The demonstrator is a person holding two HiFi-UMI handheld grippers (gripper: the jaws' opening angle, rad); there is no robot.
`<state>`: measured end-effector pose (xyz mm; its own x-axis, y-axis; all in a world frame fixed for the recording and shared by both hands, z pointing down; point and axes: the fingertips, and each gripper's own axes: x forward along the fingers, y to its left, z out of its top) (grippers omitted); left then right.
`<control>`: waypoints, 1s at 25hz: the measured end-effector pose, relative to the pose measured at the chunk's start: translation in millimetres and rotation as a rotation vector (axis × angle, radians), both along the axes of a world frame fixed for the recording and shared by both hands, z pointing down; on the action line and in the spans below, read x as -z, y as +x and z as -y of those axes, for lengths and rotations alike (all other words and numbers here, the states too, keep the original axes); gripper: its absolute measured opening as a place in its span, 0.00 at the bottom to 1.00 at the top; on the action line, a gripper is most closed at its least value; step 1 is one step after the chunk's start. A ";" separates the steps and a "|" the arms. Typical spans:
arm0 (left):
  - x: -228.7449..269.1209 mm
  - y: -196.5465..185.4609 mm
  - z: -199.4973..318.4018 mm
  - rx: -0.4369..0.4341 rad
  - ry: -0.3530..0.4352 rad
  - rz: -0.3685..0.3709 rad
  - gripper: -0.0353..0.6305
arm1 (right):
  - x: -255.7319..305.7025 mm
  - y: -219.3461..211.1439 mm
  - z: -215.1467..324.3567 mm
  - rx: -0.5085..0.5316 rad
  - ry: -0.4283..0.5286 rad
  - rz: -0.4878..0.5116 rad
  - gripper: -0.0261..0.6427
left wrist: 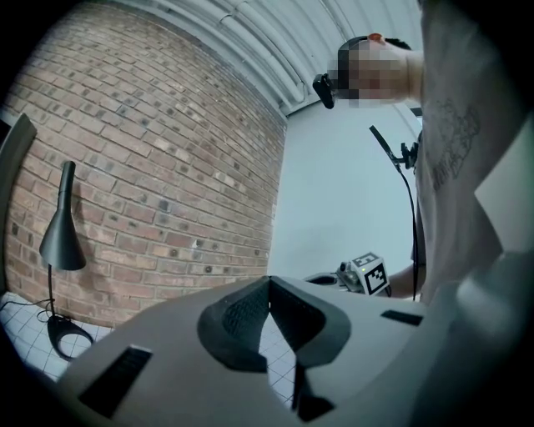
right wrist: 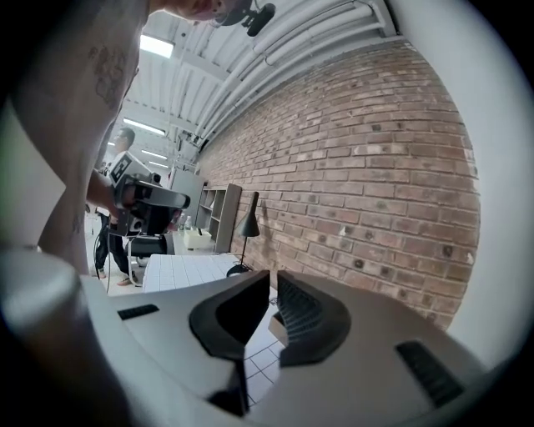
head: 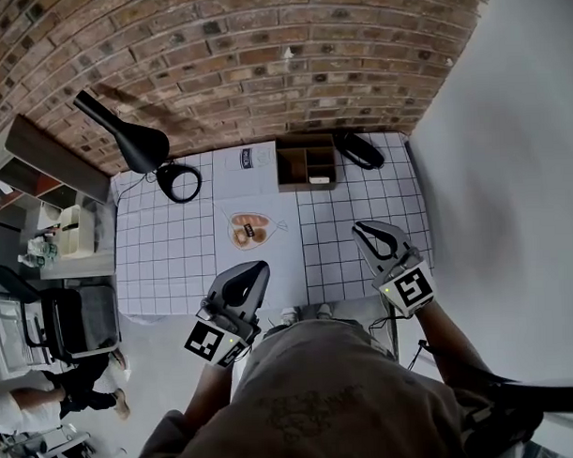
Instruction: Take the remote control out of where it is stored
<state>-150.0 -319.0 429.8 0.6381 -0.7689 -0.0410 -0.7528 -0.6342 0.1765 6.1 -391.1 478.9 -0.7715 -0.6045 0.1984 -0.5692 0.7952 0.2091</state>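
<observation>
Presumably light, rigid and smooth, the remote control is not clearly visible; it likely lies in the brown wooden compartment box [head: 306, 163] at the far edge of the white grid-clothed table [head: 174, 246]. Best pinched across its long sides. The grey left gripper [head: 258, 268] and grey right gripper [head: 360, 227] are both clenched on nothing.

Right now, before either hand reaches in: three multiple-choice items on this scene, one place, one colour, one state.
1. Where does the wooden organiser box stand?
A. At the table's far edge, by the brick wall
B. At the table's near edge, by the person
C. On the floor

2. What colour is the desk lamp?
A. White
B. Black
C. Red

3. How are the right tongs?
A. Wide open
B. Shut on a remote
C. Shut, nothing between them

Answers:
1 A: the head view shows the box at the far edge of the table, against the brick wall.
2 B: its shade, stem and base are all black.
3 C: in the right gripper view the tips meet with nothing between them.
</observation>
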 end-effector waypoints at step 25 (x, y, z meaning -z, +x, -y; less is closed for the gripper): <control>-17.0 -8.8 28.2 0.019 -0.042 -0.018 0.06 | -129.4 -40.7 129.5 0.064 -0.038 -0.360 0.27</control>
<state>-158.7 -347.2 446.8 0.6227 -0.7822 -0.0201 -0.7611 -0.6114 0.2167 -34.6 -520.6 608.2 -0.6845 -0.5440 0.4853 -0.4129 0.8379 0.3568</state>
